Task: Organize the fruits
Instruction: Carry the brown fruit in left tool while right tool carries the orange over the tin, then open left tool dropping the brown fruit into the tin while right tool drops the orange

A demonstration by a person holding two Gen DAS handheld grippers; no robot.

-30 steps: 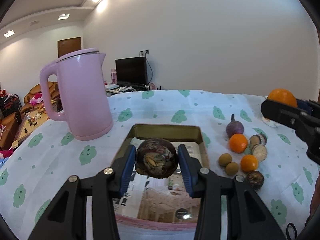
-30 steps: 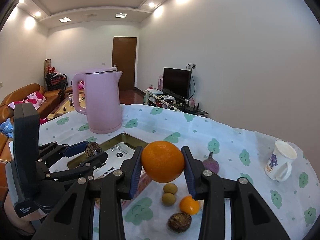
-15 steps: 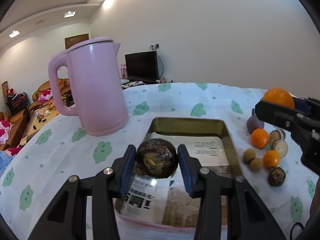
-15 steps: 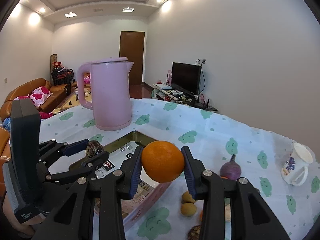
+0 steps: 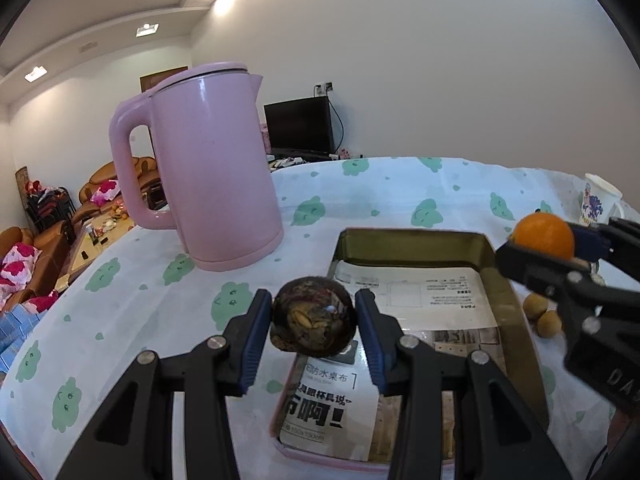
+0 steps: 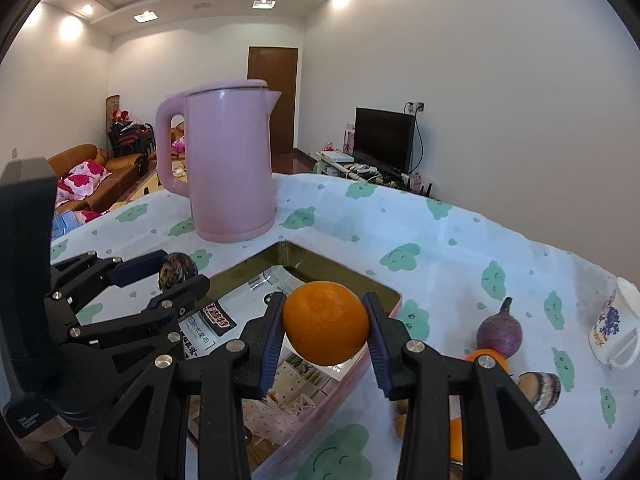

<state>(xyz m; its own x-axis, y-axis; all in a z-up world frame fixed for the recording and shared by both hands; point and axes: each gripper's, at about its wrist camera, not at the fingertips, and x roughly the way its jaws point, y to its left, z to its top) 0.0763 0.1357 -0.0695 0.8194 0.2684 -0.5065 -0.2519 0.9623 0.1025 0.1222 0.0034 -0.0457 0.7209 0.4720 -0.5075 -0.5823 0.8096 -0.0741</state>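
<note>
Pink kettle (image 5: 200, 168) at far left on the table (image 5: 400, 196). Left gripper (image 5: 314, 320) angled downward, pinching 1 dark mottled fruit (image 5: 313, 317) above the near end of the tray (image 5: 416, 240). Right gripper (image 6: 326, 330) angled downward, pinching 1 orange (image 6: 325, 328) above the tray's right edge. 1 purple fruit (image 6: 499, 332), 1 mug (image 6: 612, 332) at right.

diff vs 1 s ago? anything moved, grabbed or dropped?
Both grippers moved forward and lower toward the tin tray; the kettle and the tray now look nearer. The left gripper still clamps the dark fruit, the right gripper still clamps the orange. Nothing grabbed or released. The loose fruit on the tablecloth, the kettle and the mug stayed put.
</note>
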